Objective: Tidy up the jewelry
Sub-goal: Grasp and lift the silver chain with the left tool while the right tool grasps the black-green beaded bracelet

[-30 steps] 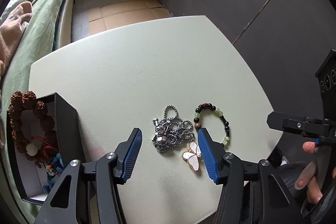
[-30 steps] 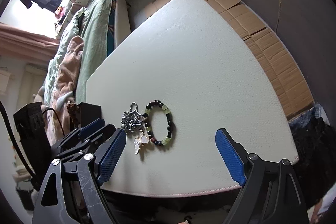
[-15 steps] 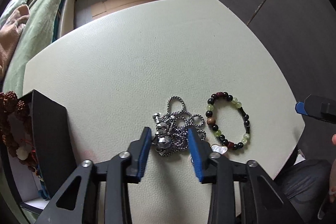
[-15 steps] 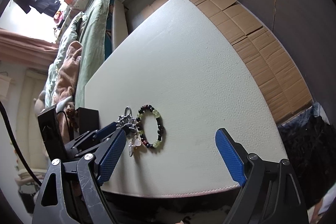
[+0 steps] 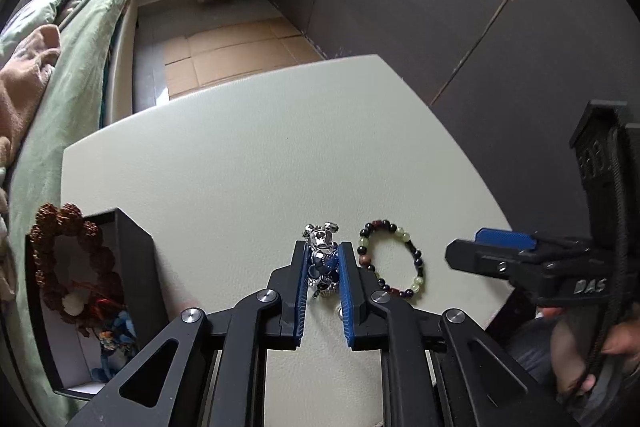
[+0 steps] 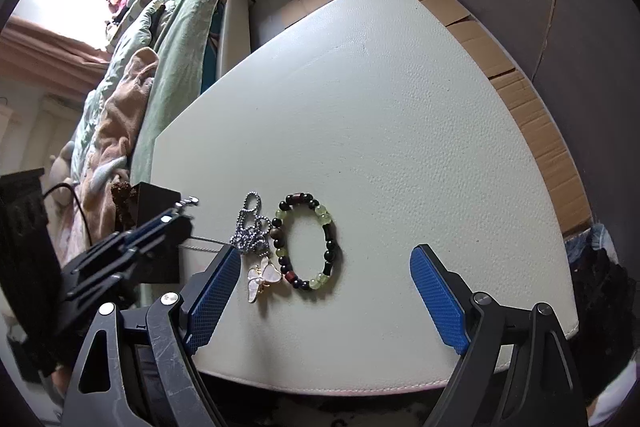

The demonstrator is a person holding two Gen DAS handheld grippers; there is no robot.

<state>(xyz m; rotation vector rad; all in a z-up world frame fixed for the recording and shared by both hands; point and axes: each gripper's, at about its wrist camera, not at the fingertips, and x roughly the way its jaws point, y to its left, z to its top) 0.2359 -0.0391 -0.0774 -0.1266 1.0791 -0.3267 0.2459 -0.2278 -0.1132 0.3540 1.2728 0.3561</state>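
Left wrist: left gripper [image 5: 323, 263] pinches shiny silver pendant [image 5: 321, 243].

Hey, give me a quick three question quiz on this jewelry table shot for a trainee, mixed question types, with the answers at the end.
1. True or false: the left gripper is shut on the silver chain necklace.
2. Multiple choice: the beaded bracelet is A) inside the black jewelry box, B) lying flat on the white table, C) held by the right gripper.
3. Fill in: the white pendant beside the bracelet is shaped like a ____.

Key: 1 true; 2 B; 3 butterfly.
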